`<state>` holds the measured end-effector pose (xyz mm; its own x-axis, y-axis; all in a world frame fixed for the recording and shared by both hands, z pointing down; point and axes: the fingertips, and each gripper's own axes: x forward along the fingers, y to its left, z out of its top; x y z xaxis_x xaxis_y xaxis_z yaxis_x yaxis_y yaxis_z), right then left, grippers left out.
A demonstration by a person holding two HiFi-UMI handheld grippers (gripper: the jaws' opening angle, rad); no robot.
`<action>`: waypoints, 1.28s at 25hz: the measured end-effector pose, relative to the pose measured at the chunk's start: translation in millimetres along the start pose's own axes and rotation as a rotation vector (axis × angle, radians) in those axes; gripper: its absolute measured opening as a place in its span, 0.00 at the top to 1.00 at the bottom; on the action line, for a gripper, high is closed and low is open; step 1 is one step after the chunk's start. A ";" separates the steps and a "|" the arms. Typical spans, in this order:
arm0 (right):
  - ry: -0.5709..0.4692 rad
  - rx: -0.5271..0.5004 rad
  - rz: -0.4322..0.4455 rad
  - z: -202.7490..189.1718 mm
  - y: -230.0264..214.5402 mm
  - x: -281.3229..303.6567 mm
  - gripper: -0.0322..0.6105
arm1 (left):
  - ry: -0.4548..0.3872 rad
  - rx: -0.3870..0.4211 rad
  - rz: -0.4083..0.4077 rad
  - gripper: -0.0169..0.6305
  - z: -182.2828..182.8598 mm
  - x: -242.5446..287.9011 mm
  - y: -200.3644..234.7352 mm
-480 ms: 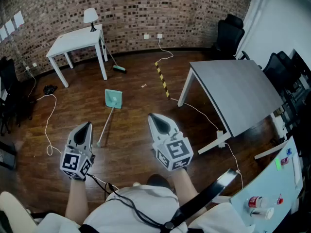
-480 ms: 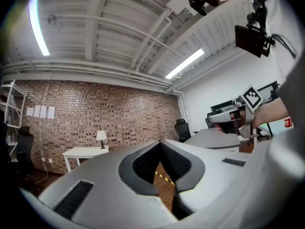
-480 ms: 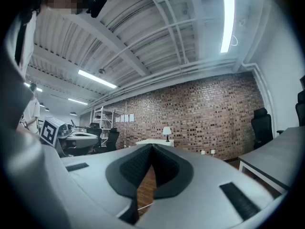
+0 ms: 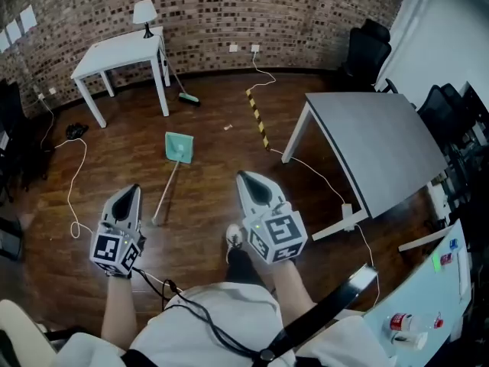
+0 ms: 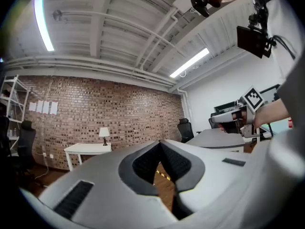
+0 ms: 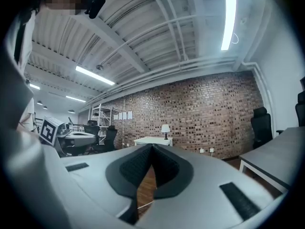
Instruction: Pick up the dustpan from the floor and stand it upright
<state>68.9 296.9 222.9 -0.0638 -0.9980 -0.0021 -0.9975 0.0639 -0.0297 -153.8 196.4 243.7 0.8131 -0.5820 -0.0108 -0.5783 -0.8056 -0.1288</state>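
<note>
One dustpan (image 4: 179, 147), teal, lies flat on the wood floor (image 4: 206, 128). Its pan is toward the brick wall (image 4: 229, 6) and its long pale handle (image 4: 166, 192) runs back toward me. In the head view the handle's near end shows just right of my left gripper (image 4: 134, 190), and the pan lies ahead, between my two tools. Neither tool touches it.

Left gripper: jaws pressed together, nothing between them. Right gripper (image 4: 246, 177): jaws likewise closed, nothing held. Both are held level and point toward the brick wall.

Beyond the pan, a broom (image 4: 186, 96) leans by the white table (image 4: 122, 52), which carries a lamp (image 4: 144, 12). A yellow-black strip (image 4: 256, 118) lies on the floor to the pan's right. A grey table (image 4: 374, 144) stands further right. White cable (image 4: 75, 182) trails over the floor at the left.
</note>
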 end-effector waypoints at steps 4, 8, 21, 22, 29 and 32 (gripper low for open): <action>-0.001 0.018 0.011 -7.0 -20.1 35.2 0.98 | 0.028 0.001 0.021 0.98 -10.1 28.7 19.8; 0.001 0.040 0.021 -14.0 -50.1 82.8 0.98 | 0.048 0.021 0.033 0.98 -14.7 71.8 41.6; 0.017 -0.006 0.065 3.2 -184.4 251.3 0.98 | 0.036 0.002 0.126 0.98 0.6 252.0 125.7; 0.021 -0.007 0.067 4.0 -192.4 260.4 0.98 | 0.036 -0.005 0.136 0.98 0.7 259.9 130.4; 0.039 0.009 0.065 3.7 -212.5 314.3 0.98 | 0.080 -0.019 0.164 0.98 -13.2 286.8 167.3; 0.048 -0.005 0.071 1.8 -207.1 329.4 0.98 | 0.079 -0.029 0.168 0.98 -16.6 292.2 182.4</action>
<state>254.5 -45.1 226.5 -0.1359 -0.9897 0.0444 -0.9905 0.1348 -0.0258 -22.7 -122.4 233.5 0.6978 -0.7147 0.0479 -0.7082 -0.6984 -0.1031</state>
